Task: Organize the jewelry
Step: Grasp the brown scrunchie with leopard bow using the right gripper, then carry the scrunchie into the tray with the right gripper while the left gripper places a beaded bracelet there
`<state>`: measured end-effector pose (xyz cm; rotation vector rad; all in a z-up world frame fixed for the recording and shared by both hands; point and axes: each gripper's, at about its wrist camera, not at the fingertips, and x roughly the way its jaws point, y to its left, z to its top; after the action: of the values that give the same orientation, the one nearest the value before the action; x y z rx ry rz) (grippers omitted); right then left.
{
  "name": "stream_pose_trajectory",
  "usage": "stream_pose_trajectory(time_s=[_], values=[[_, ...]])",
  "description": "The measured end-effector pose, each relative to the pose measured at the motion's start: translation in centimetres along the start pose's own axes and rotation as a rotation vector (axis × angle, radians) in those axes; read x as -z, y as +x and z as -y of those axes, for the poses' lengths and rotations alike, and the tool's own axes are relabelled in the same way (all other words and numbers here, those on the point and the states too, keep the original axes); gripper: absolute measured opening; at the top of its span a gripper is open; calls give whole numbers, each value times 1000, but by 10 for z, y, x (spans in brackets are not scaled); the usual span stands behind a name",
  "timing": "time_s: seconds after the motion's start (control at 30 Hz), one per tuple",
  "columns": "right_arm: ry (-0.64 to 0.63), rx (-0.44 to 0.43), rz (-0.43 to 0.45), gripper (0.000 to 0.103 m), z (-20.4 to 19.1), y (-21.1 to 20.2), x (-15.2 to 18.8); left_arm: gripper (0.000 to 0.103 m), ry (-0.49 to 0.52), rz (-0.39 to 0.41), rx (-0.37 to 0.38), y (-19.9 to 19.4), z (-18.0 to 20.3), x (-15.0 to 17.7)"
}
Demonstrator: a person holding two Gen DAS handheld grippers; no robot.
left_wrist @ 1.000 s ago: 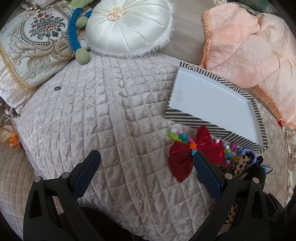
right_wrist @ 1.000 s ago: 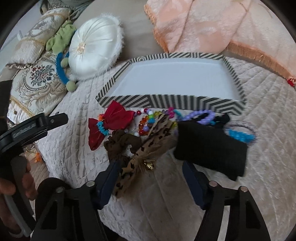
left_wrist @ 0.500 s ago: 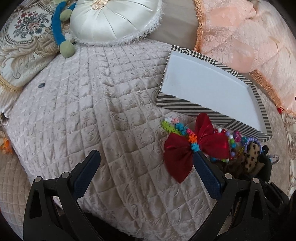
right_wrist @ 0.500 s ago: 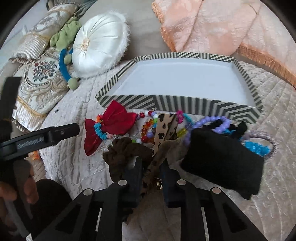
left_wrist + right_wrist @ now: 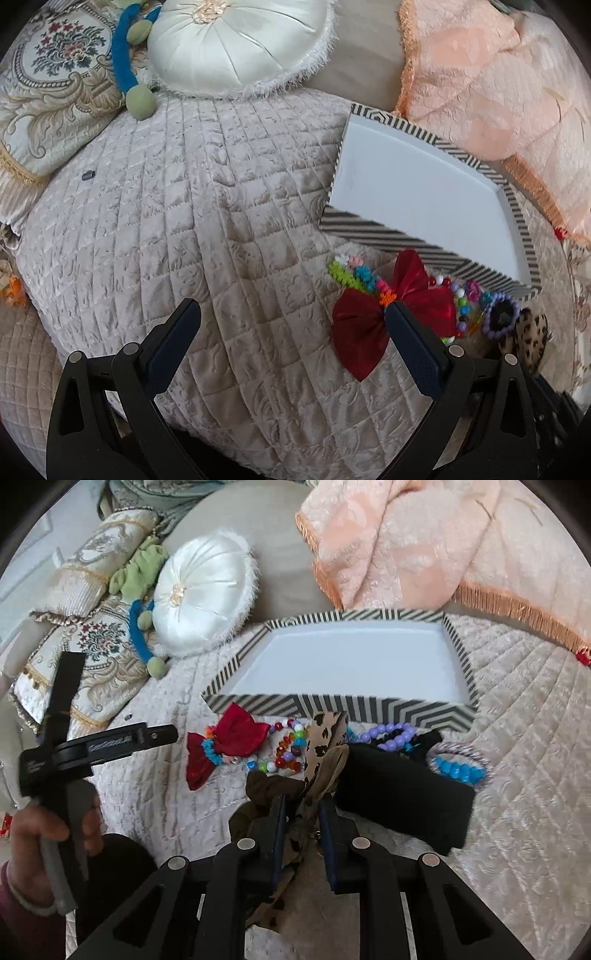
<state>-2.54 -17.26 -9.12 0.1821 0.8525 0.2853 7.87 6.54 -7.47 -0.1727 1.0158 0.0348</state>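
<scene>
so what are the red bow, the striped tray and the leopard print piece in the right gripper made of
Red bow: shiny satin-like fabric, judging by its sheen and soft folds. Black-and-white striped tray: probably printed cardboard, with thin flat walls and a matte white inside. Leopard-print piece pinched in the right gripper: thin woven cloth, likely a scarf-style hair tie; it drapes limply and creases.

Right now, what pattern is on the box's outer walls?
Black-and-white stripes on the box, clearest in the right wrist view.
</scene>
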Motion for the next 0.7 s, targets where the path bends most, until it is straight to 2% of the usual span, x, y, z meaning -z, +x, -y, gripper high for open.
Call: stream_pose_trajectory(time_s=[0.3,0.5,0.57,0.7], values=[[16,41,98,15,20,-52,-7,100,42,9,24,-5,19,-2],[84,61,134,15,46,-68,-12,94,193,18,65,-12,67,6],[86,57,117,15,49,-65,-11,91,253,14,86,-13,86,11],[72,35,20,15,48,-49,-3,91,316,-12,153,-9,108,18]])
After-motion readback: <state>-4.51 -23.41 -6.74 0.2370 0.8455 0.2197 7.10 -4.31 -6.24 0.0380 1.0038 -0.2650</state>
